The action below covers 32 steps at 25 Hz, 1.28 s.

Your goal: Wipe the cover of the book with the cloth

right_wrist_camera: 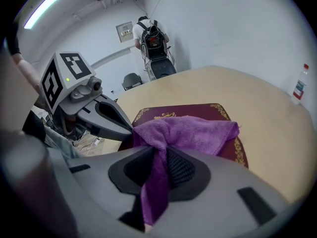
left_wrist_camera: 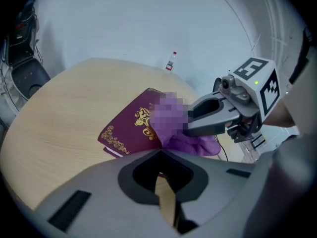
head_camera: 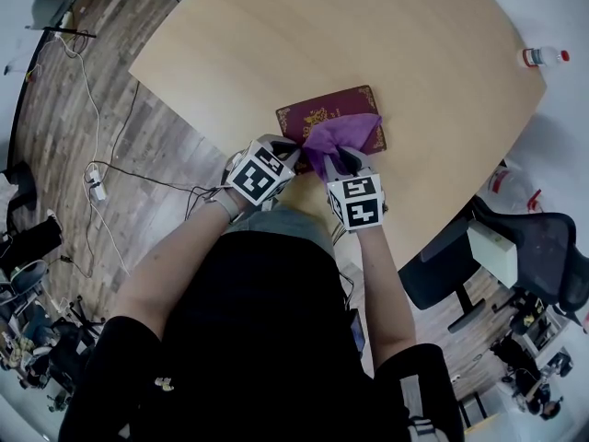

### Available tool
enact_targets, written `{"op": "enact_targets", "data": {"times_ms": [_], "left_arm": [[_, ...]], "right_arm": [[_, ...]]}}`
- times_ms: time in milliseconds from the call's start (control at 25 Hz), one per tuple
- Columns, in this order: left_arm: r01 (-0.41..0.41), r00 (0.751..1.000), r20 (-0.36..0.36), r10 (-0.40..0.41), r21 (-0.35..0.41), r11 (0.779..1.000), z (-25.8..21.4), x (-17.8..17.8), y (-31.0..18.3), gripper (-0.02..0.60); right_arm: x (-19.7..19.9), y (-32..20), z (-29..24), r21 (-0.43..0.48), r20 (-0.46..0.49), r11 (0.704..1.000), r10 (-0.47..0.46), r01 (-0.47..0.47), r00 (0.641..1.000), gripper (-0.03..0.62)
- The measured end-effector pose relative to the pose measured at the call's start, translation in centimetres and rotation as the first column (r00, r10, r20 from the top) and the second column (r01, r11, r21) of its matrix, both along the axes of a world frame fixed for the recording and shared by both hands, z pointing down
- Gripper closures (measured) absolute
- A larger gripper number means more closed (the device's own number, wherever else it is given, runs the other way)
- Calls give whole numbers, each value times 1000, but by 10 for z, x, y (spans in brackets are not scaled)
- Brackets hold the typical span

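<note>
Mid-wipe: R gripper clenched on cloth over book cover, L gripper jaws together at its near edge (steadying, prob.); next needs sweep across bare cover.

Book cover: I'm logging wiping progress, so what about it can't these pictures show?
- Near right part of the book: head view, under the purple cloth in the right gripper.
- Its middle: left gripper view, behind a mosaic patch.
- Near edge: right gripper view, behind that gripper's body.
- Dust or smears: too fine in every view.
</note>
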<state>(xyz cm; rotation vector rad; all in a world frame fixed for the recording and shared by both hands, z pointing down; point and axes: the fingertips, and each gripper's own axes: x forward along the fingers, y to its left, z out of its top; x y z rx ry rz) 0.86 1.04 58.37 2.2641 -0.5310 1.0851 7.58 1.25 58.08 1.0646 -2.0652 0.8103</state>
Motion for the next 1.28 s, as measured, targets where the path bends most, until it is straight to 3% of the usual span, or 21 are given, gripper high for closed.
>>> {"op": "enact_targets", "data": {"times_ms": [520, 680, 840, 1000, 1280], "left_arm": [[-34, 999, -36, 34, 3, 999, 0, 2, 1, 563], [-62, 997, -56, 60, -29, 998, -1, 0, -1, 563], [-65, 997, -49, 67, 43, 997, -6, -16, -22, 563], [-55, 993, -101, 58, 31, 998, -9, -26, -51, 563], [-129, 977, -166, 130, 16, 991, -5, -17, -62, 563]], "right_arm": [[-25, 15, 1, -32, 3, 999, 44, -43, 999, 502], [-32, 14, 2, -47, -1, 996, 73, -73, 997, 503], [-31, 14, 3, -63, -18, 992, 110, -111, 994, 503], [-33, 14, 1, -90, -45, 982, 162, -166, 986, 503], [-44, 14, -1, -120, -59, 955, 267, -273, 962, 503]]}}
